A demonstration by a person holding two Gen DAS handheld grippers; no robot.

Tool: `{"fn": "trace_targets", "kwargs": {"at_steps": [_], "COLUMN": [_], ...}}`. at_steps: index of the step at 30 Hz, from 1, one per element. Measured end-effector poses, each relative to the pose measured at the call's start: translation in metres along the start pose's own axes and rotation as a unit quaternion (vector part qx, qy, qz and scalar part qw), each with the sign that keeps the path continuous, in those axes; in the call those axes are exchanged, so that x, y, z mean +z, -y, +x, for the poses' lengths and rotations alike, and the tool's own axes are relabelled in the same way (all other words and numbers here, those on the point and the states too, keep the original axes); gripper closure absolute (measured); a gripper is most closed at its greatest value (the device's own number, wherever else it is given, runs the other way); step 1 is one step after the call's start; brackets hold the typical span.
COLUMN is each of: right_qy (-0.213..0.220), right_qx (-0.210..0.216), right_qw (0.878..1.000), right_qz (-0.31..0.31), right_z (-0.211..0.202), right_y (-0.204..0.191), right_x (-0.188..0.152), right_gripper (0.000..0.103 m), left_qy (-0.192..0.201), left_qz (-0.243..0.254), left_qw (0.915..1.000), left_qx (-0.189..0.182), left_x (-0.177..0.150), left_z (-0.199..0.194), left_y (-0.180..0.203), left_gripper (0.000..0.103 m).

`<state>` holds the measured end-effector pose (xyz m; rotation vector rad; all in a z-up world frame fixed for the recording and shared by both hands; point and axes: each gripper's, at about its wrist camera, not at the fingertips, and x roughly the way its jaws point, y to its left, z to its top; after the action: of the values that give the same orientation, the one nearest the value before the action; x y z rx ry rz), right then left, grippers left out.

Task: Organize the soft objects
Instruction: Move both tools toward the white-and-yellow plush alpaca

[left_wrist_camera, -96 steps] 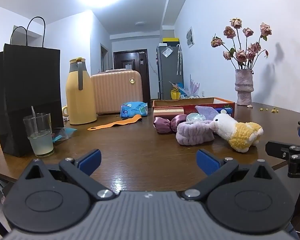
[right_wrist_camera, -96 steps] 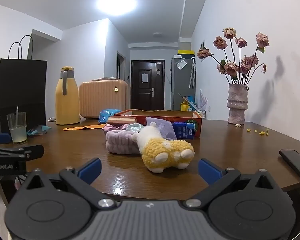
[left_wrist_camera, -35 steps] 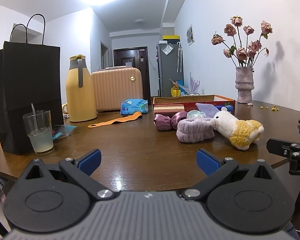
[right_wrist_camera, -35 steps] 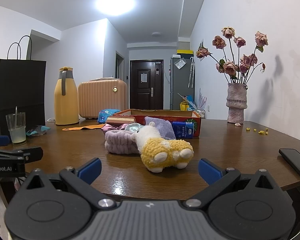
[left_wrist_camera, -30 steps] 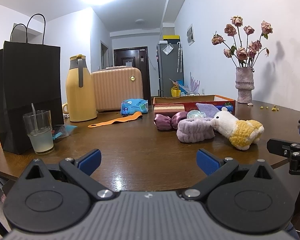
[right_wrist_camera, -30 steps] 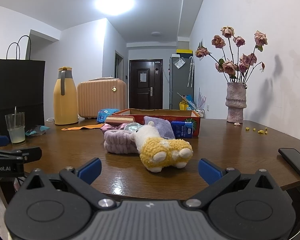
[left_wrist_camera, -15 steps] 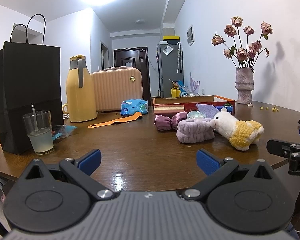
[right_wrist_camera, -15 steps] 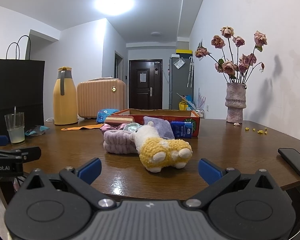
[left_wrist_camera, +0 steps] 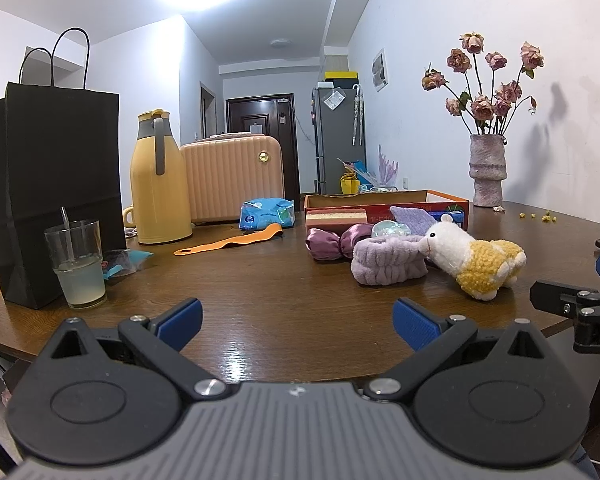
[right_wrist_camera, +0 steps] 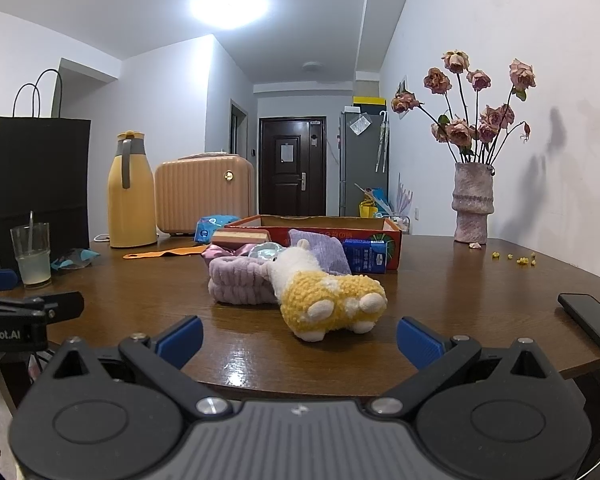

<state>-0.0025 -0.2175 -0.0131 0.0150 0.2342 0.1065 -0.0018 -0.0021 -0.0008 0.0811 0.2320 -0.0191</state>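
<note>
A white and yellow plush alpaca (right_wrist_camera: pixel 324 294) lies on its side on the brown table (right_wrist_camera: pixel 440 280), against a lilac fluffy headband (right_wrist_camera: pixel 240 282); both show in the left wrist view, alpaca (left_wrist_camera: pixel 472 260), headband (left_wrist_camera: pixel 388 262). Behind them lie a mauve satin scrunchie (left_wrist_camera: pixel 332 242), a purple cloth (right_wrist_camera: pixel 324 252) and a sponge (left_wrist_camera: pixel 336 216), in front of an open red cardboard box (right_wrist_camera: pixel 324 228). My right gripper (right_wrist_camera: pixel 298 338) is open and empty, just in front of the alpaca. My left gripper (left_wrist_camera: pixel 298 322) is open and empty near the table's front edge.
A glass with a straw (left_wrist_camera: pixel 78 264), a black paper bag (left_wrist_camera: pixel 48 184), a yellow thermos (left_wrist_camera: pixel 158 184), a small peach suitcase (left_wrist_camera: pixel 232 178), a blue packet (left_wrist_camera: pixel 266 212) and an orange strap (left_wrist_camera: pixel 232 242) stand left. A vase of dried roses (right_wrist_camera: pixel 472 200) and a phone (right_wrist_camera: pixel 592 320) are right.
Both grippers have drifted only slightly; the objects on the table have not moved and both grippers stay open.
</note>
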Motion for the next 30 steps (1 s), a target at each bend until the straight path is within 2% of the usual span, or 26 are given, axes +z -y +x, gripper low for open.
{"fn": "trace_targets", "kwargs": {"at_steps": [3, 6, 11, 16, 20, 22, 25, 30], "right_qy": [0.001, -0.005, -0.02, -0.022, -0.015, -0.026, -0.052, -0.07], "right_qx": [0.0, 0.0, 0.021, 0.027, 0.006, 0.01, 0.027, 0.031], "right_qw": [1.0, 1.0, 0.998, 0.999, 0.999, 0.999, 0.998, 0.997], "right_qz": [0.003, 0.023, 0.048, 0.006, -0.032, -0.019, 0.023, -0.016], "right_z": [0.001, 0.009, 0.036, 0.068, 0.097, 0.11, 0.126, 0.146], "right_y": [0.002, 0.01, 0.021, 0.025, 0.026, 0.035, 0.048, 0.041], "right_x": [0.001, 0.001, -0.001, 0.017, 0.033, 0.039, 0.042, 0.028], "right_gripper": [0.0, 0.0, 0.0, 0.0, 0.0, 0.0, 0.0, 0.009], "left_qy": [-0.001, -0.009, -0.027, -0.037, -0.054, -0.051, -0.035, -0.049], "left_qz": [0.0, 0.026, 0.012, -0.022, -0.032, -0.022, 0.0, -0.013], "left_qw": [1.0, 0.9996, 0.9993, 0.9981, 0.9948, 0.9937, 0.9949, 0.994], "left_qx": [-0.003, -0.012, -0.02, -0.044, -0.08, -0.097, -0.095, -0.097], "left_x": [0.0, -0.002, 0.005, 0.025, 0.036, 0.041, 0.048, 0.06], "left_z": [0.005, 0.019, 0.049, 0.081, 0.104, 0.113, 0.128, 0.152], "left_y": [-0.001, 0.0, -0.006, -0.003, 0.012, 0.023, 0.039, 0.05], "left_gripper": [0.0, 0.0, 0.0, 0.0, 0.0, 0.0, 0.0, 0.0]}}
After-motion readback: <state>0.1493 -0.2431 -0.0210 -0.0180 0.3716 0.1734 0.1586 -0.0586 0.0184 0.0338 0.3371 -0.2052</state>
